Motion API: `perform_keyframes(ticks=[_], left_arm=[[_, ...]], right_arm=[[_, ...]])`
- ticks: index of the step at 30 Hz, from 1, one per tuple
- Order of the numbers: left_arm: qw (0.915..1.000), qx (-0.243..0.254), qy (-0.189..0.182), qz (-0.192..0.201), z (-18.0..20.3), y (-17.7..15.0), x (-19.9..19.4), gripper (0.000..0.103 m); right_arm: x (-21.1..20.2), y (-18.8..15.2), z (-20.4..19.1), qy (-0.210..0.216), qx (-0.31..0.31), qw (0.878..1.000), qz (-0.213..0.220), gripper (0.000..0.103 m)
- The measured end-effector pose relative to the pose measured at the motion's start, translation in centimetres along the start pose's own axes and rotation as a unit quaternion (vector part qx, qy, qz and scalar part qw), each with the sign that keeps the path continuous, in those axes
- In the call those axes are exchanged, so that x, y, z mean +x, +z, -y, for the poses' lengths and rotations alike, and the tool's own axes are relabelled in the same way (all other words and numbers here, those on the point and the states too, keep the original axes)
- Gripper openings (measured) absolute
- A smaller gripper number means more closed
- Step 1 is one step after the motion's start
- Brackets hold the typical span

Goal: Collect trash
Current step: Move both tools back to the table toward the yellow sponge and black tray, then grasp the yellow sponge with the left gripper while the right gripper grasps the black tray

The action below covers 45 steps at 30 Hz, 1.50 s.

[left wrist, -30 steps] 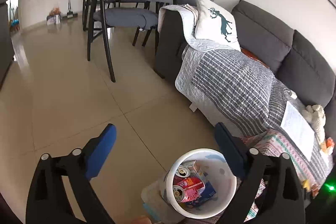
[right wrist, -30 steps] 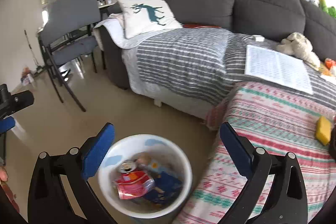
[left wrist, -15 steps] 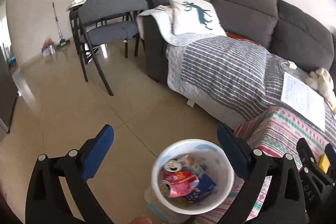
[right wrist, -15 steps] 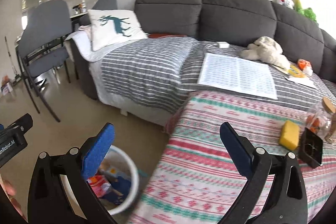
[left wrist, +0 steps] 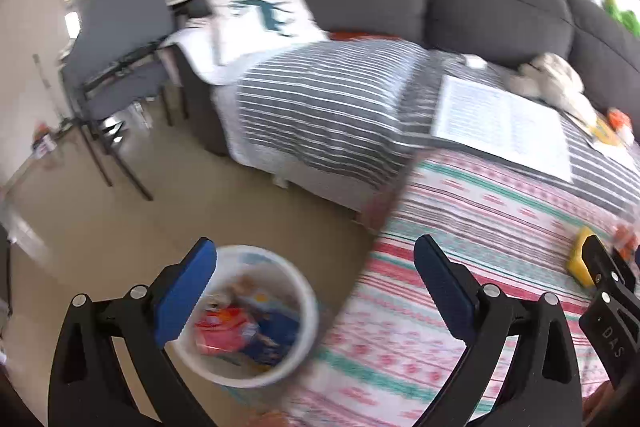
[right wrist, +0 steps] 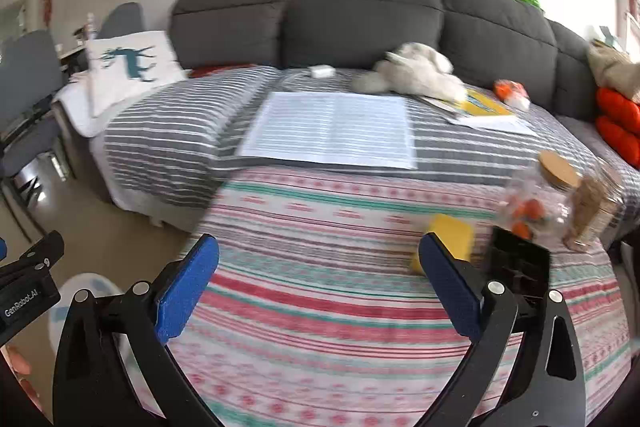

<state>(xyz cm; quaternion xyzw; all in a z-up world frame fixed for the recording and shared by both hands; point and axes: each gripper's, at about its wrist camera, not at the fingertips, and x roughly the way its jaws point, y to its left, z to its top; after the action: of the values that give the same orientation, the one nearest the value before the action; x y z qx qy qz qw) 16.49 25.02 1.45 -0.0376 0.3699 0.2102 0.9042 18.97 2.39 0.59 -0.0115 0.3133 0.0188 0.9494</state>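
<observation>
Both tongs, left [left wrist: 314, 265] and right [right wrist: 318, 261], have swung from the bin [left wrist: 244, 315] toward the patterned surface [right wrist: 360, 267]. Both gape, released. Next trash likely sits near its right edge.

A white round trash bin [left wrist: 244, 315] stands upright on the beige floor just beside the edge of the pink-and-teal striped cloth, its mouth open and its rim bearing faint blue marks. Inside it lie a crushed red can or wrapper [left wrist: 220, 327], a blue packet [left wrist: 272, 337] and some smaller pale scraps, too blurred to tell apart. On the striped cloth, well apart from the bin, a yellow sponge-like block [right wrist: 448, 233] lies flat just beside a black rectangular tray [right wrist: 518, 267], with a clear cork-lidded jar [right wrist: 540, 195] holding orange pieces close behind them.
</observation>
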Motion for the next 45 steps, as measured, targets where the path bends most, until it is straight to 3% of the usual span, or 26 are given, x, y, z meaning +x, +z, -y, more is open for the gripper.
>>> perform_keyframes(ticks=[5, 9, 11, 14, 18, 19, 21, 24, 27, 30, 33, 36, 40, 42, 45], left_arm=[[0.9973, 0.033, -0.058, -0.032, 6.9, -0.5, 0.6, 0.096], [0.9872, 0.092, -0.108, -0.073, 13.2, -1.3, 1.7, 0.096], [0.978, 0.127, -0.136, -0.095, 16.5, -1.7, 2.4, 0.096], [0.9685, 0.167, -0.142, -0.118, 20.8, -2.0, 4.1, 0.096], [0.9574, 0.18, -0.165, -0.154, 25.8, -1.7, 6.5, 0.096], [0.9551, 0.184, -0.169, -0.159, 26.9, -1.6, 6.9, 0.096], [0.9514, 0.193, -0.173, -0.166, 28.8, -1.5, 7.6, 0.096], [0.9456, 0.203, -0.178, -0.182, 31.4, -1.3, 8.6, 0.096], [0.9353, 0.221, -0.191, -0.199, 33.8, -1.4, 9.4, 0.096], [0.932, 0.24, -0.181, -0.203, 35.5, -1.7, 10.3, 0.096], [0.9254, 0.241, -0.193, -0.219, 36.5, -2.0, 11.1, 0.096], [0.9036, 0.237, -0.244, -0.261, 37.2, -2.7, 11.7, 0.096], [0.8965, 0.264, -0.25, -0.253, 37.8, -4.3, 11.3, 0.096], [0.895, 0.267, -0.253, -0.253, 37.9, -5.0, 11.2, 0.09], [0.8856, 0.256, -0.299, -0.247, 37.5, -5.4, 10.1, 0.057]], right_arm=[[0.3, -0.4, 7.1, -0.034, 0.027, 0.999, -0.006, 0.096], [0.3, -0.9, 14.5, -0.058, 0.077, 0.995, -0.016, 0.096], [0.7, -1.0, 18.8, -0.077, 0.111, 0.991, -0.025, 0.096], [2.0, -1.3, 24.4, -0.081, 0.178, 0.979, -0.055, 0.096], [4.4, -3.0, 29.7, -0.043, 0.265, 0.957, -0.111, 0.096], [5.0, -3.7, 30.8, -0.033, 0.294, 0.947, -0.127, 0.096], [6.1, -4.9, 32.1, -0.016, 0.337, 0.93, -0.145, 0.096], [7.4, -5.7, 32.6, -0.007, 0.356, 0.92, -0.165, 0.096], [8.5, -6.0, 32.4, -0.008, 0.355, 0.919, -0.173, 0.096], [9.6, -6.0, 31.8, -0.003, 0.352, 0.918, -0.179, 0.096], [10.2, -6.0, 31.4, -0.004, 0.345, 0.921, -0.183, 0.096], [11.1, -6.0, 31.1, -0.011, 0.339, 0.922, -0.187, 0.096], [11.9, -6.3, 30.9, -0.01, 0.334, 0.922, -0.195, 0.096], [12.1, -6.3, 30.6, -0.007, 0.325, 0.925, -0.195, 0.096], [12.6, -6.3, 30.2, -0.009, 0.313, 0.929, -0.195, 0.096]])
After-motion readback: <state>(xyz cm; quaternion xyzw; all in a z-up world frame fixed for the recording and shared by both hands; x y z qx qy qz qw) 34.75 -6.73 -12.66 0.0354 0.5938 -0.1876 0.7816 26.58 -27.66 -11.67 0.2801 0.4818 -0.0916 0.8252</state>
